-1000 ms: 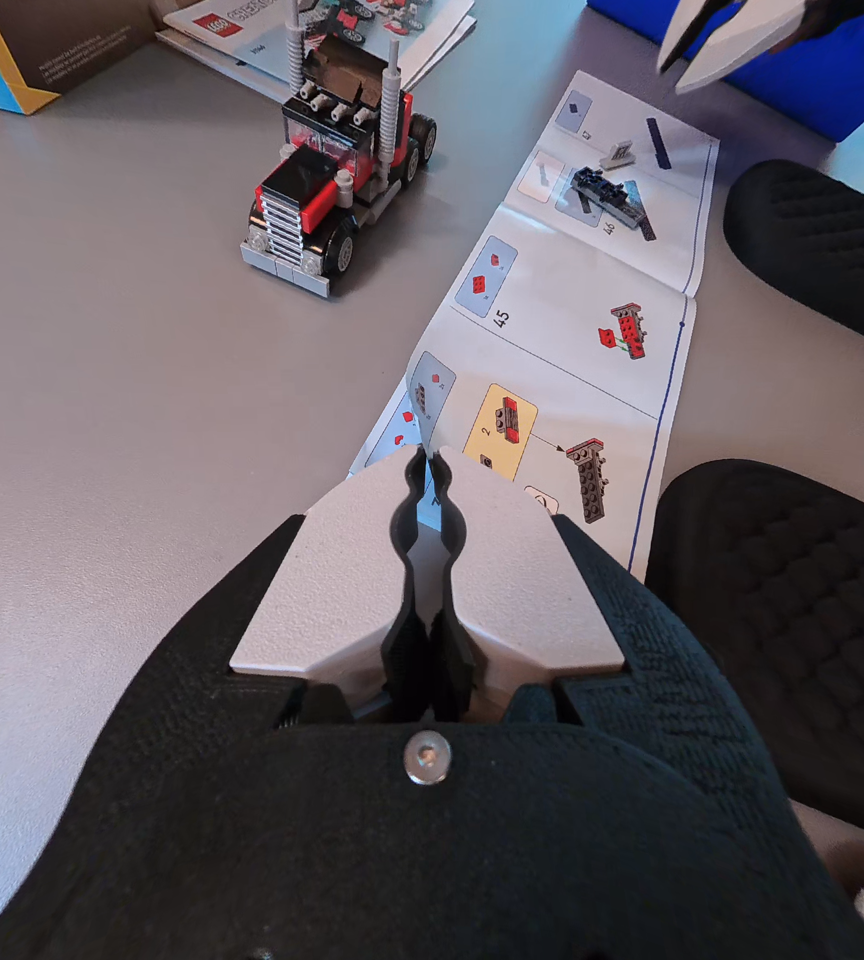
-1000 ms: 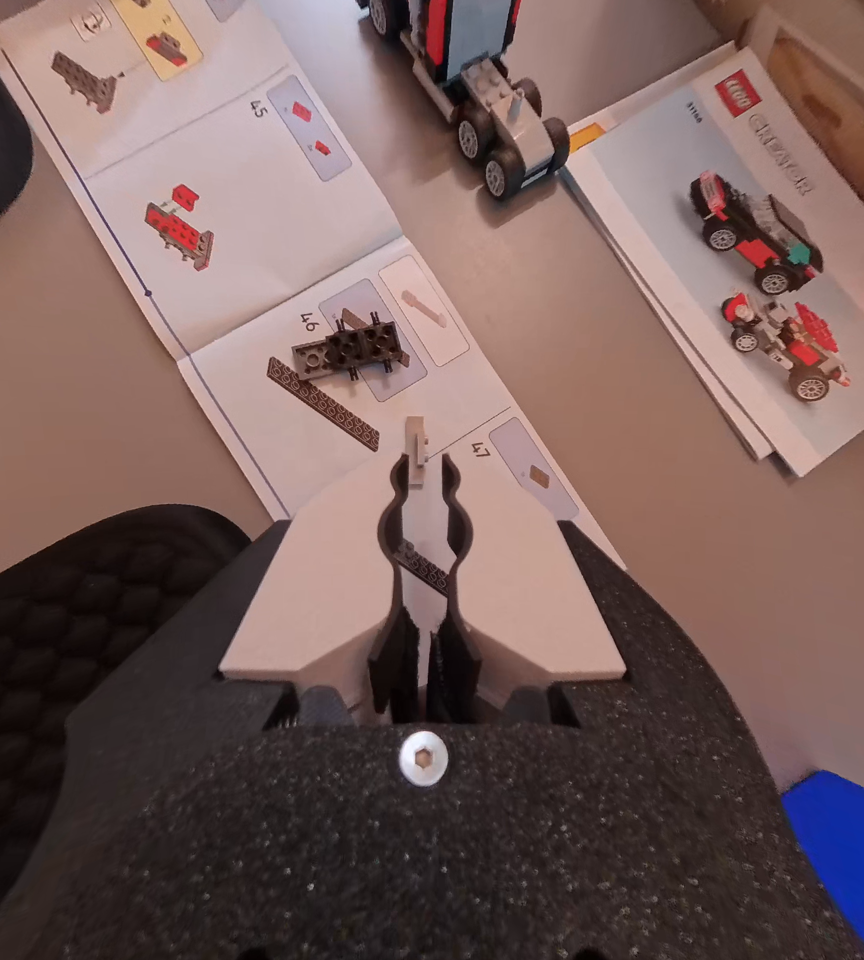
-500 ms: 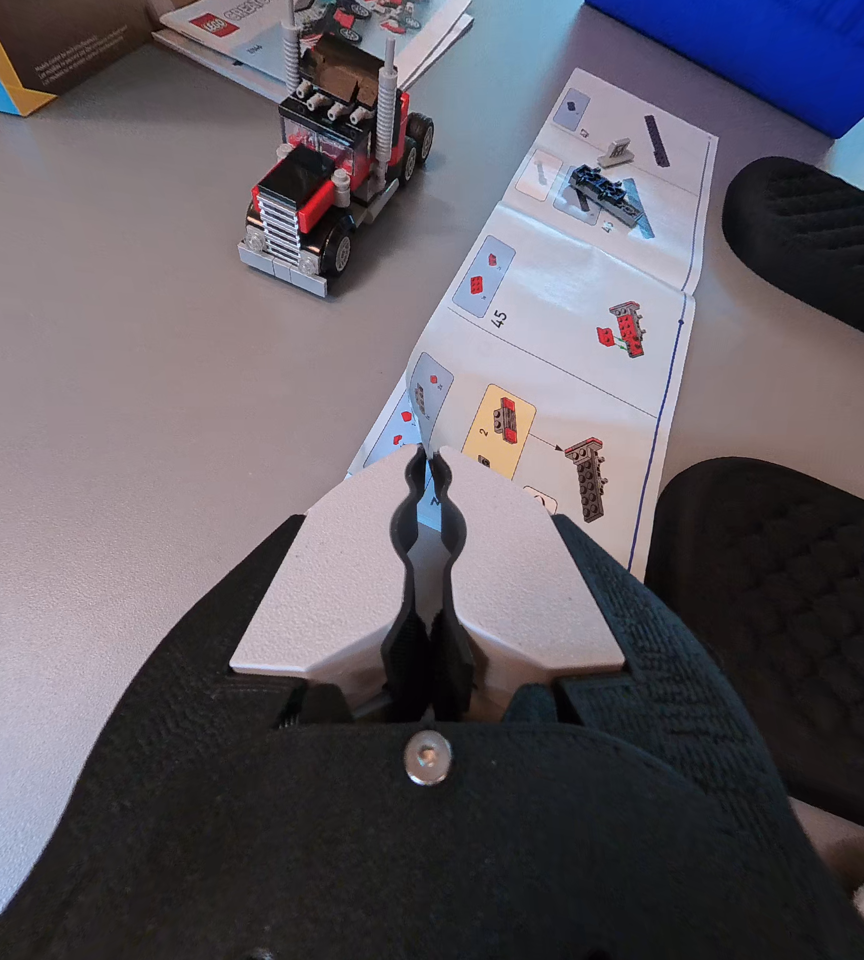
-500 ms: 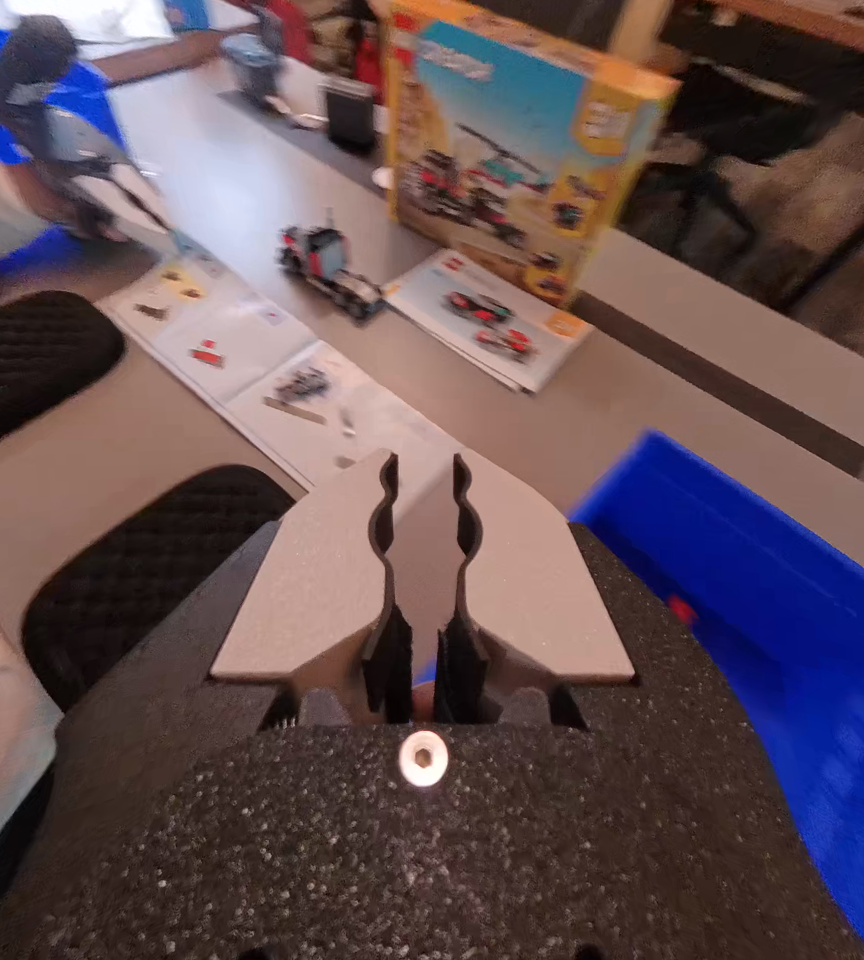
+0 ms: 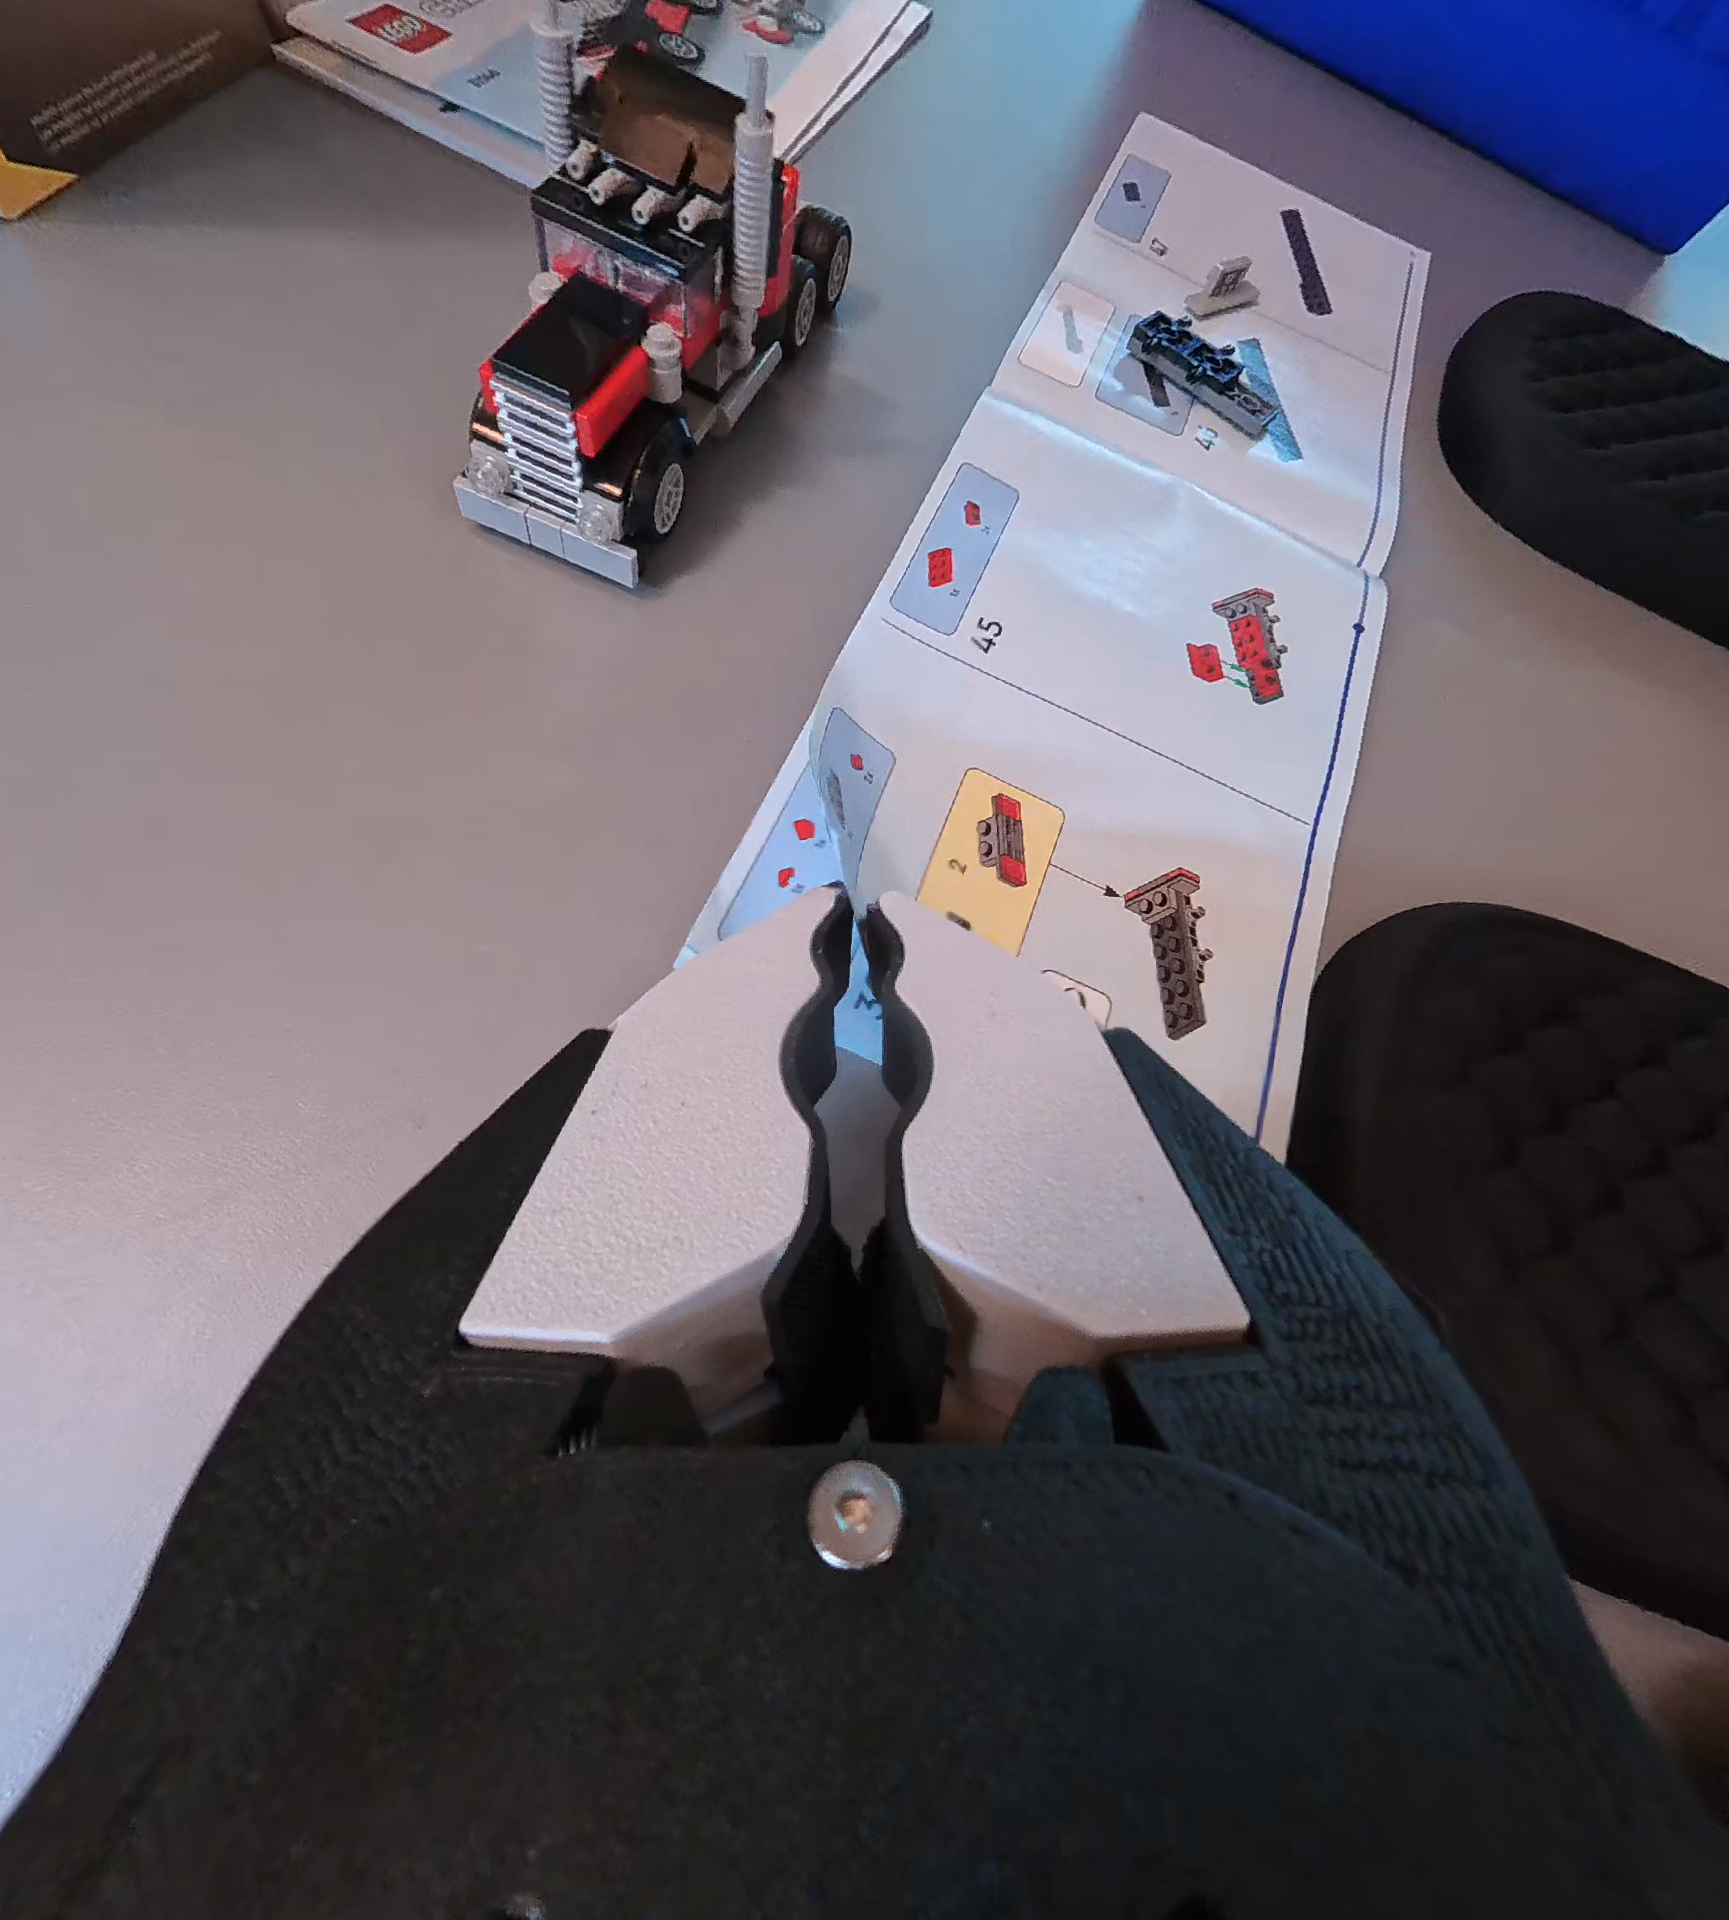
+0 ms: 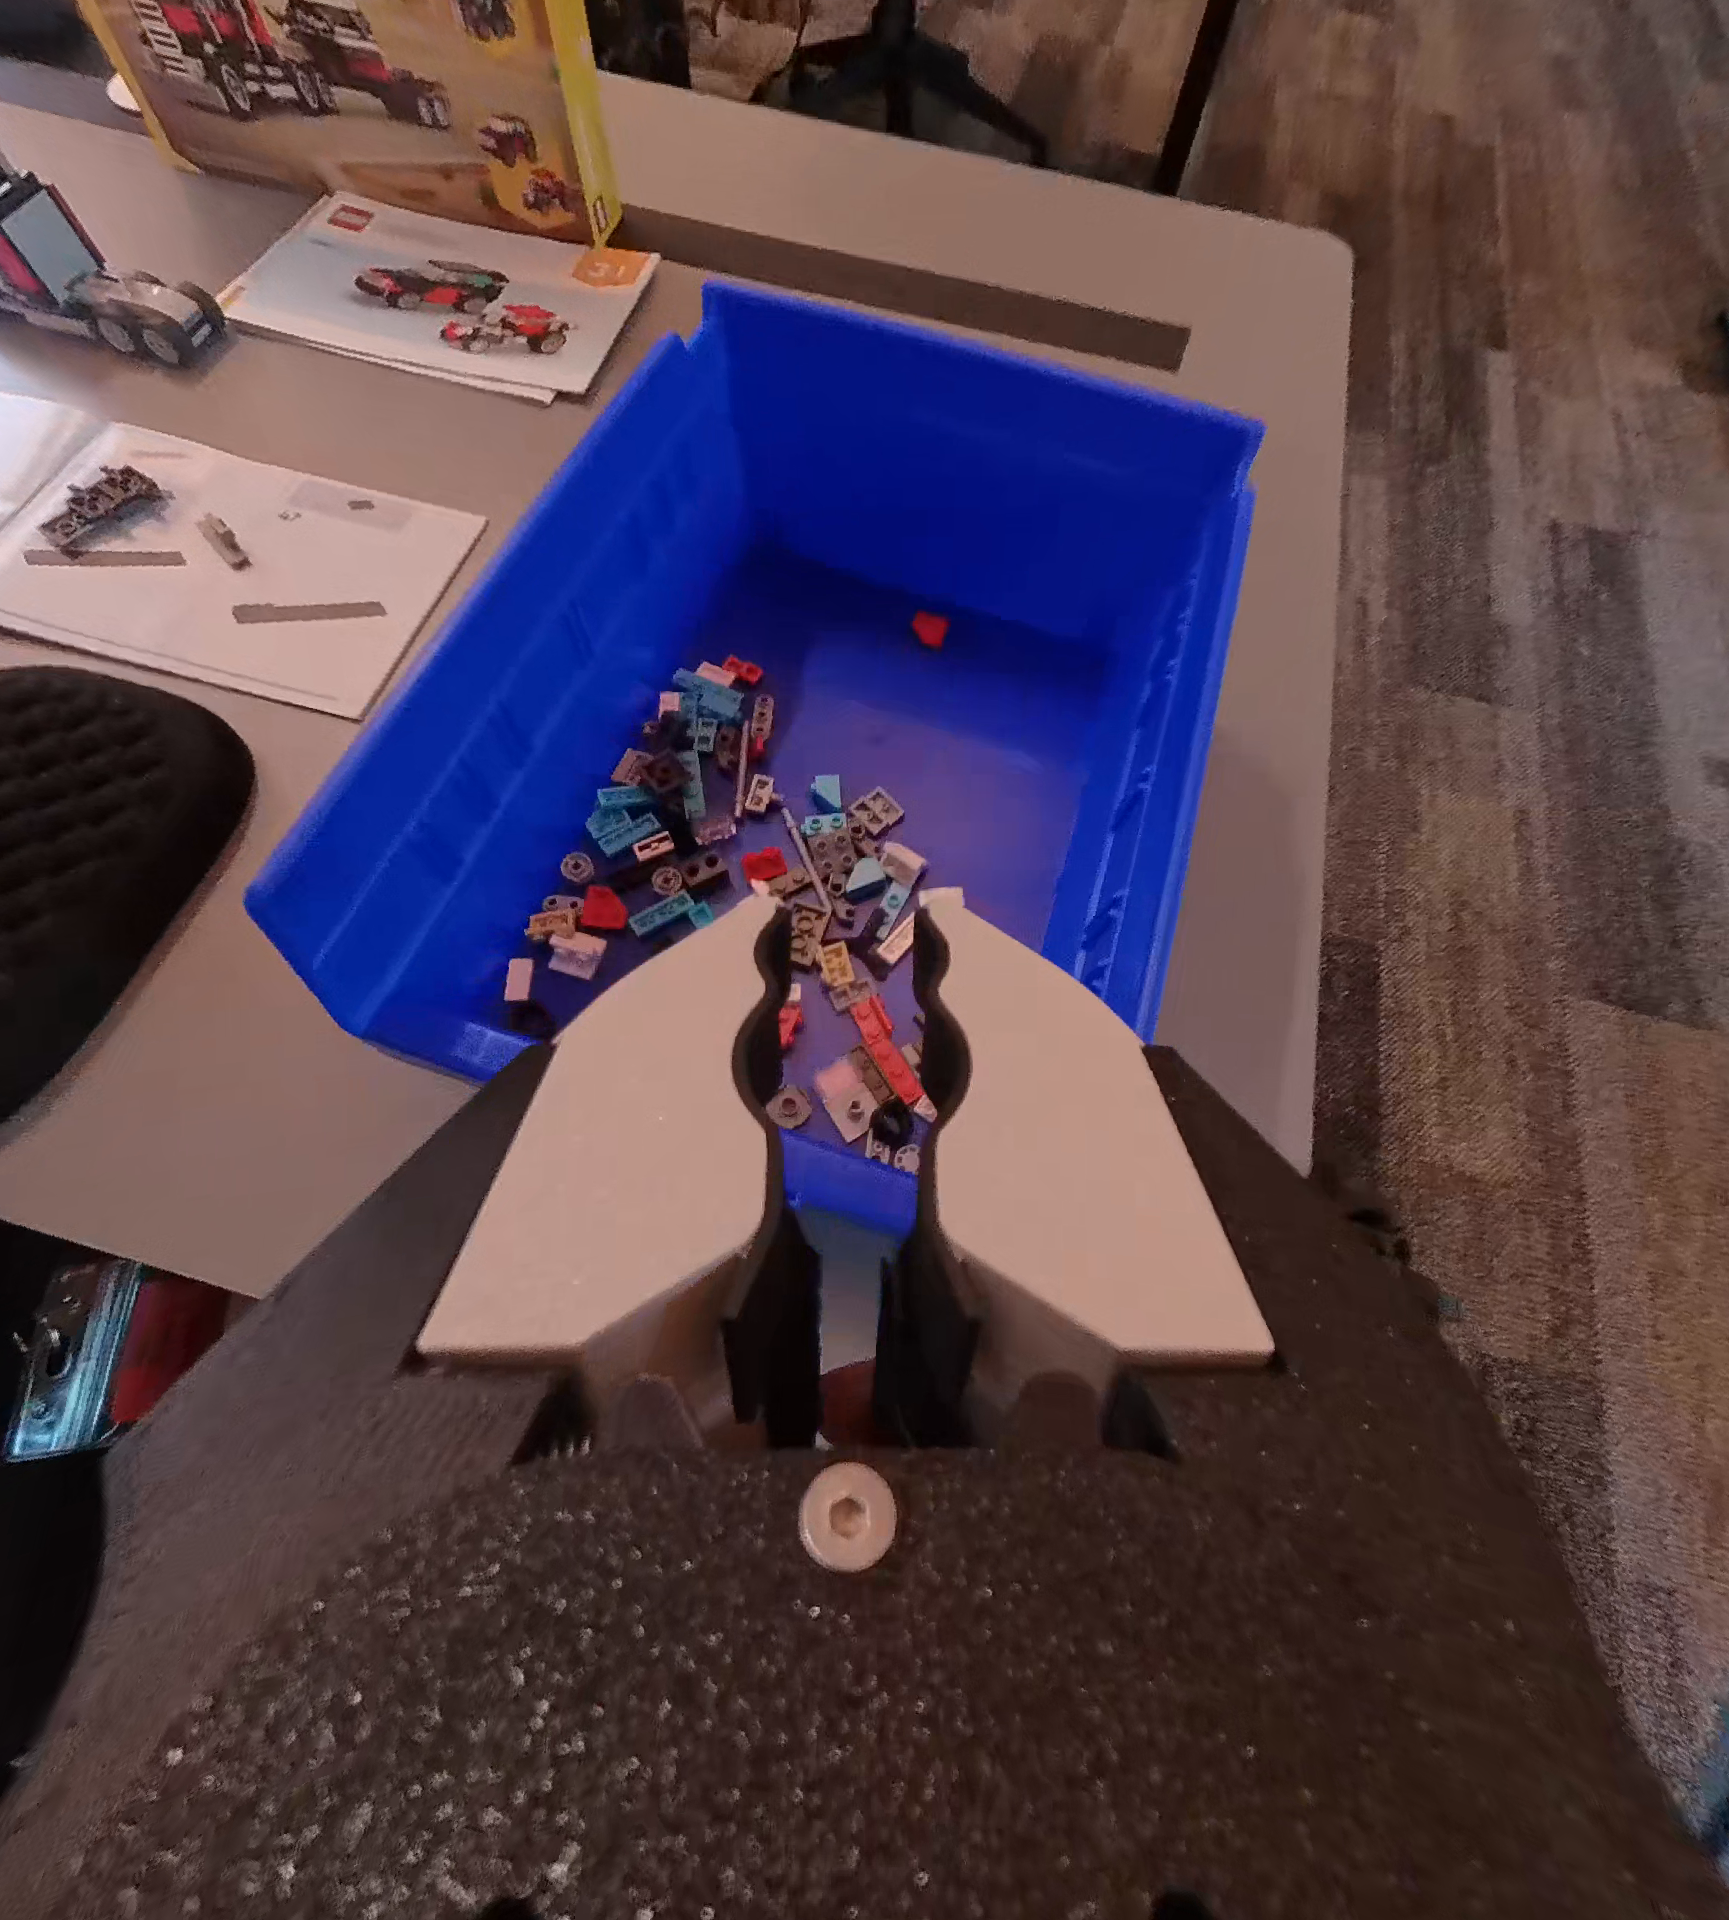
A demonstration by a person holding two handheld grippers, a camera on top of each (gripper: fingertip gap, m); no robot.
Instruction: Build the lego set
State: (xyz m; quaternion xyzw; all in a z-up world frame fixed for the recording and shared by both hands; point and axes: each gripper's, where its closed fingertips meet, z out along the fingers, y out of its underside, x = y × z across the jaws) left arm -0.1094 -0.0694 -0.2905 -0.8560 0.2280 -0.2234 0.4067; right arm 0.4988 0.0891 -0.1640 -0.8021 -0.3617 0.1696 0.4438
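Note:
My left gripper is shut on the raised edge of a page of the open instruction booklet, low over the table. My right gripper is open and empty, above the near end of the blue bin, which holds several loose bricks. The built red and black truck stands left of the booklet, also in the right wrist view. On the booklet's far page lie a dark grey sub-assembly, a small light grey piece and a long dark plate.
Two black padded rests lie right of the booklet; one shows in the right wrist view. The set's box and a second booklet are at the table's back. The table edge and floor are right of the bin. The left gripper's tips are roughly 65 centimetres from the right gripper's. The dark grey sub-assembly lies some 20 centimetres from my left tips, 45 centimetres from my right tips. It turns up in the right wrist view as well. The small light grey piece sits 25 centimetres or so from the ends of my left fingers. It turns up in the left wrist view as well.
My right gripper left the small grey piece on the booklet, swung away to over the blue bin and opened wider. My left gripper has stayed shut on the page.

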